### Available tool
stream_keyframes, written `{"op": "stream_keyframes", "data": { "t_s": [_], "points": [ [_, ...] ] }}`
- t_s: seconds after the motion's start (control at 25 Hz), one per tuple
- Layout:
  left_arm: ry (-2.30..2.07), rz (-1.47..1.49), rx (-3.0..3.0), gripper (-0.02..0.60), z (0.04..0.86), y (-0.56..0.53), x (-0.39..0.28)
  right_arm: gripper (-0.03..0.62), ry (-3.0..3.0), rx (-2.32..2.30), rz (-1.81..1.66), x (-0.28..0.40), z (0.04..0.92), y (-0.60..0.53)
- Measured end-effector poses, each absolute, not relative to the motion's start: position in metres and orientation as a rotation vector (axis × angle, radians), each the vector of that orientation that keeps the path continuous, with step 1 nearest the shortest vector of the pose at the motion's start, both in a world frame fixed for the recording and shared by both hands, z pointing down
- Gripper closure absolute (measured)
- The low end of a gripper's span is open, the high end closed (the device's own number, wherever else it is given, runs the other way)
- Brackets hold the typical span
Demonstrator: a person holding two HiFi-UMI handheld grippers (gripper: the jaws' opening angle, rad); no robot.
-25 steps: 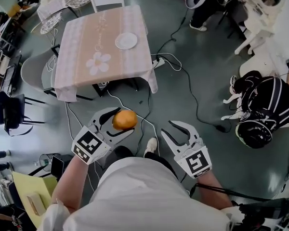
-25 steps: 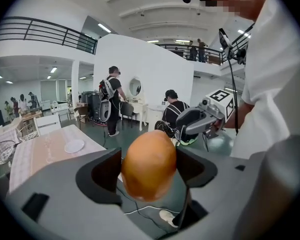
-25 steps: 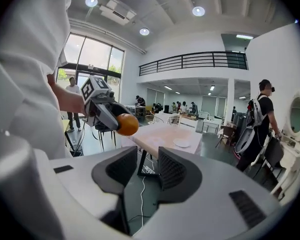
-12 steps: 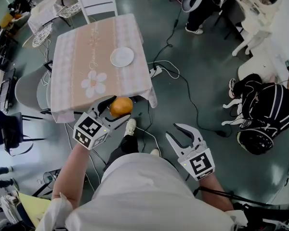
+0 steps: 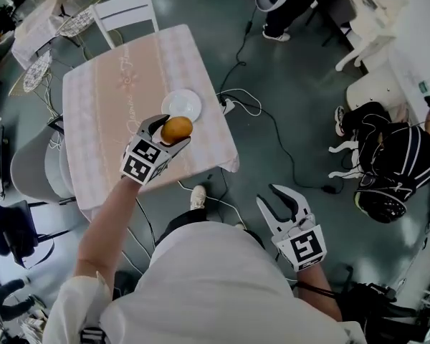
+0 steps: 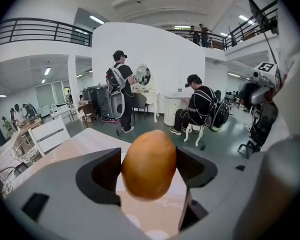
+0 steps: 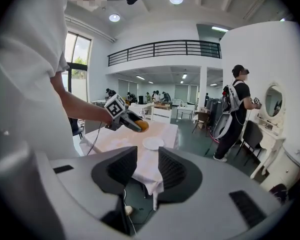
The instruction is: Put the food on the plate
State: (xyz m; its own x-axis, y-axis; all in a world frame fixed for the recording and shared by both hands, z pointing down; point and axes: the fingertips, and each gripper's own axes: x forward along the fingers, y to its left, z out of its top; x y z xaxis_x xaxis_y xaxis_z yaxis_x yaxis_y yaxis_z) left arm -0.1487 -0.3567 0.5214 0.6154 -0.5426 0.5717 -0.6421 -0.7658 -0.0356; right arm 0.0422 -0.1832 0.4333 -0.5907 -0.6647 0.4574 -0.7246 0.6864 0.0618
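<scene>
My left gripper (image 5: pixel 173 129) is shut on a round orange-brown piece of food (image 5: pixel 176 130) and holds it in the air over the pink-clothed table (image 5: pixel 107 120). It hangs just at the near edge of the white plate (image 5: pixel 183 102). In the left gripper view the food (image 6: pixel 149 164) fills the gap between the jaws. My right gripper (image 5: pixel 276 199) hangs low over the floor, open with nothing in it. From the right gripper view (image 7: pixel 147 171) I see the food (image 7: pixel 142 125) above the table, near the plate (image 7: pixel 153 143).
A white chair (image 5: pixel 122 9) stands at the table's far side and a grey chair (image 5: pixel 29 170) at its left. Cables and a power strip (image 5: pixel 228 106) lie on the floor by the table's right edge. A seated person (image 5: pixel 394 163) is at the right.
The person has walked up to the table. My left gripper carried the food up from over the floor to the plate's near edge. The right gripper stayed low and open.
</scene>
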Motion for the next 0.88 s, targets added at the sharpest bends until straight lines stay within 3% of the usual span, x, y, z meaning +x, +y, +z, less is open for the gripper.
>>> {"op": "stream_keyframes", "data": {
  "t_s": [0.36,0.88],
  "points": [
    [-0.889,1.037,2.607,0.229,0.613,-0.458,-0.169,0.453,-2.302,1.294,0.27,0.033,0.436,-0.216],
    [-0.812,1.156,2.583,0.229,0.674,-0.493,-0.164,0.453,-2.145,1.409,0.354,0.039,0.443,-0.219]
  ]
}}
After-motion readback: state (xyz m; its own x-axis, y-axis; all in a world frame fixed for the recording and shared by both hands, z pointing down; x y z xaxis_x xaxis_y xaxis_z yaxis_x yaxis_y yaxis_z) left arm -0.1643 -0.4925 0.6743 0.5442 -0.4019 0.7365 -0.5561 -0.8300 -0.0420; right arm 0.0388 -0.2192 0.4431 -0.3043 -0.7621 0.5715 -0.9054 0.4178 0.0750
